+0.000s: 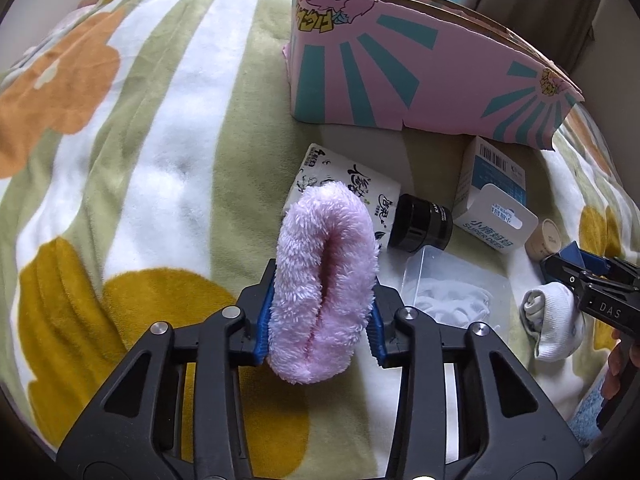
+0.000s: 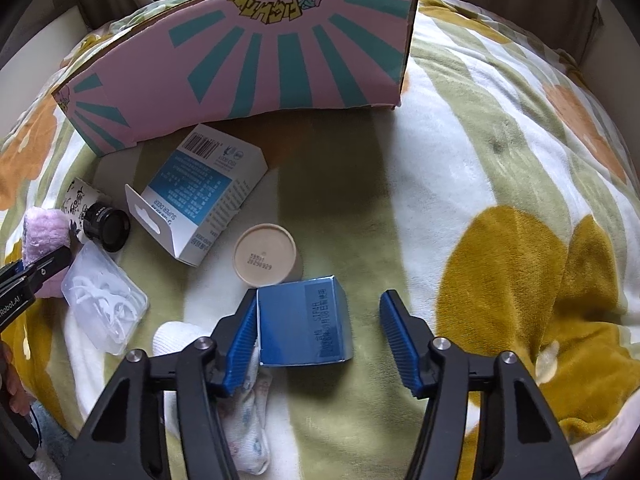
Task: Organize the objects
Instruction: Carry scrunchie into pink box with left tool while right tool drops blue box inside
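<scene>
My left gripper (image 1: pixel 320 320) is shut on a fluffy pink sock (image 1: pixel 326 276) and holds it above the blanket; the sock also shows in the right wrist view (image 2: pixel 42 236). My right gripper (image 2: pixel 320 336) is open around a small blue box (image 2: pixel 304 320); its left finger touches the box and the right finger stands apart. The right gripper (image 1: pixel 580 276) shows at the right edge of the left wrist view. A pink and teal cardboard box (image 1: pixel 400 68) stands at the back (image 2: pixel 248 64).
On the flowered blanket (image 2: pixel 500 160) lie a white and blue carton (image 2: pixel 204 196), a round beige lid (image 2: pixel 264 254), a black jar (image 2: pixel 108 226), a clear plastic case (image 2: pixel 104 296), a tissue pack (image 1: pixel 340 184) and a white sock (image 1: pixel 552 320).
</scene>
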A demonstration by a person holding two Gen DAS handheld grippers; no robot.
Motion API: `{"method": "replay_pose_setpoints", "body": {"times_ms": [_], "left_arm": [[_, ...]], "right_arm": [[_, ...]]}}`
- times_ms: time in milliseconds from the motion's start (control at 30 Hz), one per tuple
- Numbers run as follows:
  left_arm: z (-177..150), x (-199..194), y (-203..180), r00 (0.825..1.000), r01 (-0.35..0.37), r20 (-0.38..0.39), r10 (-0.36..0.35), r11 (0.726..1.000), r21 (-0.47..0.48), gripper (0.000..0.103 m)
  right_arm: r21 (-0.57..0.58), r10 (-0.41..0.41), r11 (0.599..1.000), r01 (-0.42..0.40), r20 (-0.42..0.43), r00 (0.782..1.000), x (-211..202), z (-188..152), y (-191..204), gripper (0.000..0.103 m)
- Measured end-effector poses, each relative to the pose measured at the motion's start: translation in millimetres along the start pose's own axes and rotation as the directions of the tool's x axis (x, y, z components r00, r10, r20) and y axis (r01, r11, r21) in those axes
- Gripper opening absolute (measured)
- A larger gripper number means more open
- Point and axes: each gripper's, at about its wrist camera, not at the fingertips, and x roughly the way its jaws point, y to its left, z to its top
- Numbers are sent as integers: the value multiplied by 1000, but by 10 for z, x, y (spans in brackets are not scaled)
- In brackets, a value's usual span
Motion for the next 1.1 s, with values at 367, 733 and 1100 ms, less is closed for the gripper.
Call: {"method": "replay_pose_setpoints", "body": {"times_ms": [367,733,1100], "left_arm": [[-49,-153,-31,1000,-14,16,14,1000,16,31],[-5,-733,-75,993,-21,120,18,1000,24,31],[559,-1581,-126,962,-8,272,-16,996,87,31]], "right_arm": [[-14,9,1000,-9,29,1000,-138,-31,67,37],[12,9,1000,-11,146,989,-694,44,-116,37],[-85,173,984,-156,265,949,-1456,428,-181,37]]}}
